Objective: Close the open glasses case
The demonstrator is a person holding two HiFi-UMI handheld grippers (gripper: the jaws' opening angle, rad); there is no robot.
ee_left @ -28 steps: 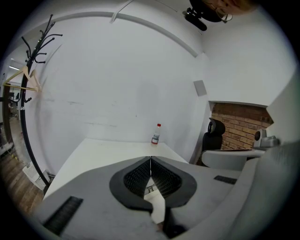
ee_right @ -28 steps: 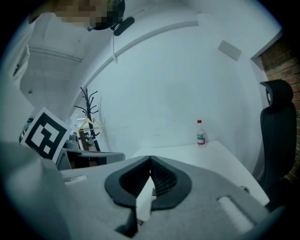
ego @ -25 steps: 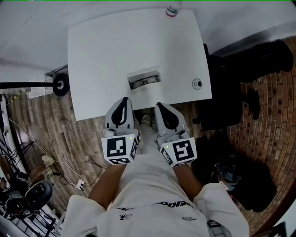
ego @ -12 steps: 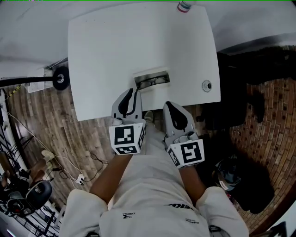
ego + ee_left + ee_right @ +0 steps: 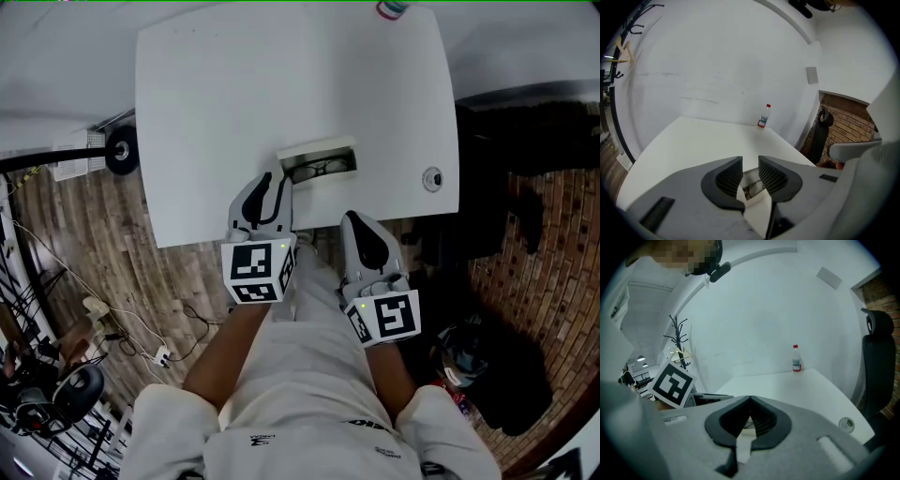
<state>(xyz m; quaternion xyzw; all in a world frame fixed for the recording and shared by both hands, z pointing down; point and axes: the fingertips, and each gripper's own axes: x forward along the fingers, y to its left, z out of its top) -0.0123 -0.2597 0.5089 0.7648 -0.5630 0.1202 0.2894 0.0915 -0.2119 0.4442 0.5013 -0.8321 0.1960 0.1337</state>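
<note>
I read this as an office-type workroom or small test lab rather than a home. I see a plain white table [image 5: 206,112] set against a bare white wall [image 5: 717,56], a black office chair [image 5: 877,366] beside it, and a brick wall [image 5: 848,123] behind that chair. On the wood-plank floor [image 5: 84,244], loose cables [image 5: 131,336] run to a power strip [image 5: 161,355], with dark equipment [image 5: 56,398] crowded into the corner. A coat rack [image 5: 677,341] stands further back.
</note>
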